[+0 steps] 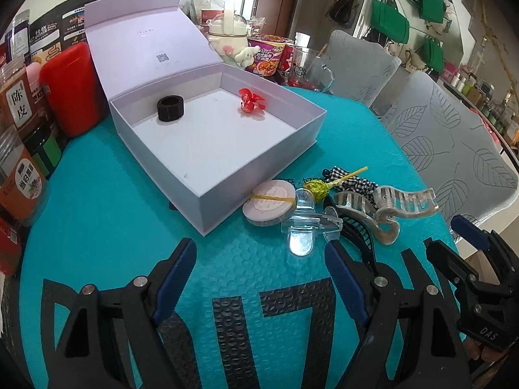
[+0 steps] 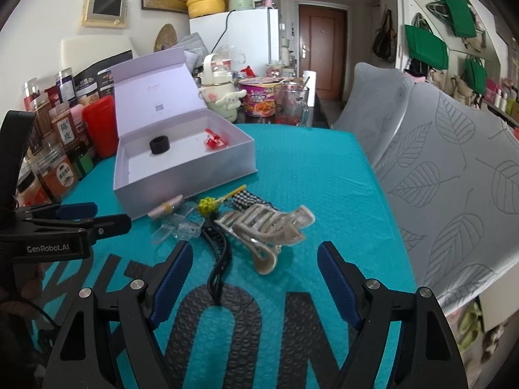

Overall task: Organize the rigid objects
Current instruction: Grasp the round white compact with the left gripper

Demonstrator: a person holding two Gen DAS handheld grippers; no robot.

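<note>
- Left wrist view: the lavender box (image 1: pixel 207 149) sits lid-up on the teal tabletop (image 1: pixel 97 201), around 11 o'clock from the left tool (image 1: pixel 259 272). Only two things in it: a black ring (image 1: pixel 171 108) near the back-left wall and a little red clip (image 1: pixel 251 101) toward the back-right corner, well apart.
- Same view, the rest of the stuff is outside, just off the box's near corner at about 1 o'clock from the tool: a round pink compact (image 1: pixel 269 206) with a yellow band, a clear clip (image 1: pixel 306 223), a green-wrapped lollipop (image 1: pixel 319 188), gingham fabric (image 1: pixel 352 181) and a big beige claw clip (image 1: pixel 389 206).
- Left tool is spread wide, nothing between the blue pads. The right tool (image 1: pixel 454 236) pokes in at 3 o'clock.
- Right wrist view: same box (image 2: pixel 181 168) at 11 o'clock, same ring (image 2: pixel 159 146) and red clip (image 2: pixel 215 141) inside.
- This one shows the black comb-like piece (image 2: pixel 220 259) much better, trailing from the pile toward the right tool (image 2: pixel 253 269); the claw clip (image 2: pixel 269 227) is dead ahead at 12.
- Right tool also spread, empty. The compact (image 2: pixel 165 210) is edge-on here. Left tool (image 2: pixel 97 217) sits at 9 o'clock.
</note>
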